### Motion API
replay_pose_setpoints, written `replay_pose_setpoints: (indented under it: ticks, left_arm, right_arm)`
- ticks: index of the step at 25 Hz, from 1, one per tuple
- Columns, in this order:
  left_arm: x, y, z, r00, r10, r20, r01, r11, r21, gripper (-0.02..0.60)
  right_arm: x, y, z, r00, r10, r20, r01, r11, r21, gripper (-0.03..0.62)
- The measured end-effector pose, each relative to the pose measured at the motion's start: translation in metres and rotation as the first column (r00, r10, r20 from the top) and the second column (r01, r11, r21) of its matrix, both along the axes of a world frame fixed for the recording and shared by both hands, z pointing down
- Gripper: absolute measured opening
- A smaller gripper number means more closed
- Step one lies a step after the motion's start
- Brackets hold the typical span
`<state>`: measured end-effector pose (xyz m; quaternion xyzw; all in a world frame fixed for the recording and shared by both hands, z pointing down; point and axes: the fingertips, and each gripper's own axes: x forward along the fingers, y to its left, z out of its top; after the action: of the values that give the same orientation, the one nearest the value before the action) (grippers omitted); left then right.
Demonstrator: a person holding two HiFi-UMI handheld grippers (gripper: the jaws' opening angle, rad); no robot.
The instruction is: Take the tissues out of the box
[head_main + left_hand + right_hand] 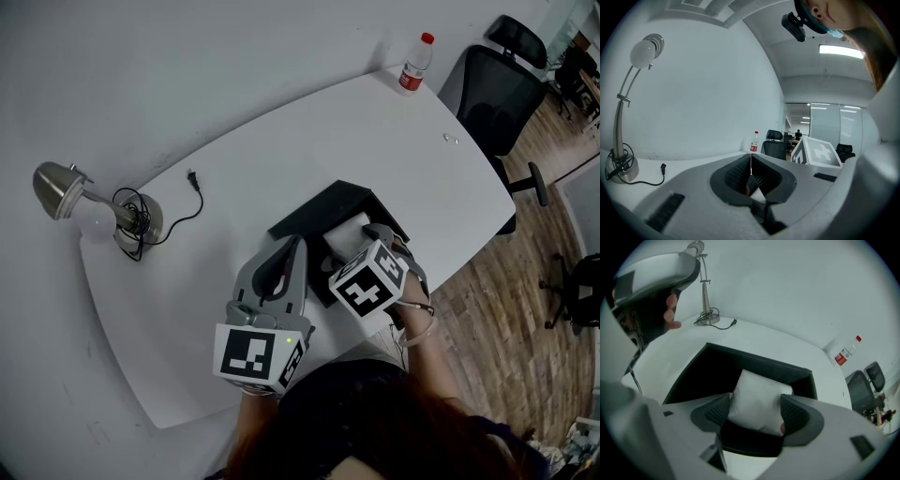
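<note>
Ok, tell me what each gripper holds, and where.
Nothing held. The right gripper, open, straddles the tissue pack at its sides in the black box; the left gripper is shut, empty.

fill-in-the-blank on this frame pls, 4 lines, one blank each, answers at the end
1. The tissue pack sits in a ___ box.
2. The right gripper is ___, with a jaw on either side of the tissue pack.
3. The left gripper is ___, its jaws touching.
4. The bottle has a ___ cap.
Missing words: black; open; shut; red.
</note>
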<state>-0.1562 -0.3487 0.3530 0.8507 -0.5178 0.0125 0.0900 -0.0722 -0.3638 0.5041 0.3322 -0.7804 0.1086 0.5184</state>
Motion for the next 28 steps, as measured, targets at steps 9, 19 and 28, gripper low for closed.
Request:
replay_pose_setpoints:
  ticks: [9, 19, 28]
  left_arm:
    - [-0.003, 0.001, 0.002, 1.000, -0.010, -0.004, 0.010, 1.000, -0.006, 0.025]
    - [0.001, 0.011, -0.002, 1.000, -0.013, -0.001, 0.013, 1.000, 0.003, 0.025]
    - [0.001, 0.024, -0.007, 1.000, -0.019, 0.010, 0.019, 1.000, 0.014, 0.025]
  right_arm:
    - [0.003, -0.005, 0.005, 0.996, -0.003, -0.084, 0.006, 1.000, 0.029, 0.304]
    - [0.004, -0.006, -0.004, 0.998, -0.024, -0.052, 0.027, 0.998, 0.055, 0.247]
    - [0.008, 0.000, -0.017, 1.000, -0.026, -0.015, 0.027, 0.993, 0.119, 0.244]
